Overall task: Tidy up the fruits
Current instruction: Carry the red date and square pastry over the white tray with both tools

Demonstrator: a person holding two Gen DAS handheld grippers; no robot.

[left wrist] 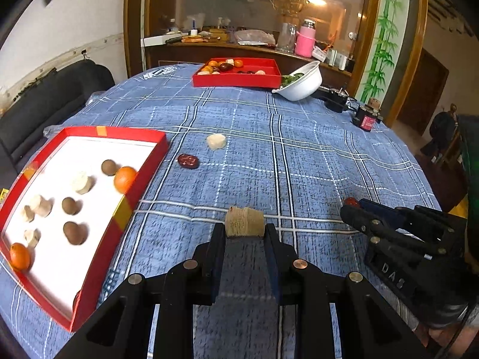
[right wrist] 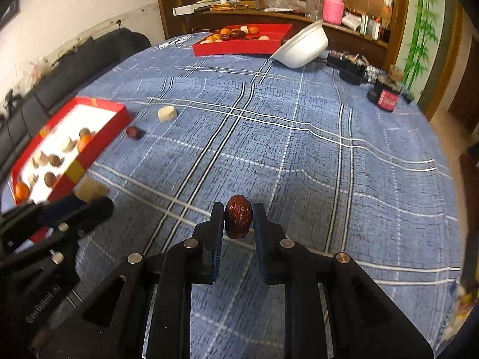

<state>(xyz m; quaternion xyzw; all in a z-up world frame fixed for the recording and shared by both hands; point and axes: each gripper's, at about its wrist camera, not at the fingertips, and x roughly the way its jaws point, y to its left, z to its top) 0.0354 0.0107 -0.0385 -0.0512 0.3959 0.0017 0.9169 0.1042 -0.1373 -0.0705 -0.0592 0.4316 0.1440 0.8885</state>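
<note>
Carrying a tan fibrous chunk (left wrist: 244, 220) pinched in the left gripper (left wrist: 245, 233) and a red date (right wrist: 238, 220) clamped in the right gripper (right wrist: 238, 224) (both above the blue cloth (left wrist: 299, 164)), risking a drop short of the near red tray (left wrist: 119, 209) should either grip slip.

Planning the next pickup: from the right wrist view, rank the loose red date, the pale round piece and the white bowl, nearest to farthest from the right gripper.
1. Loose red date, on the cloth, left, beside the near tray.
2. Pale round piece, just beyond it.
3. White bowl, tipped, far side.
</note>
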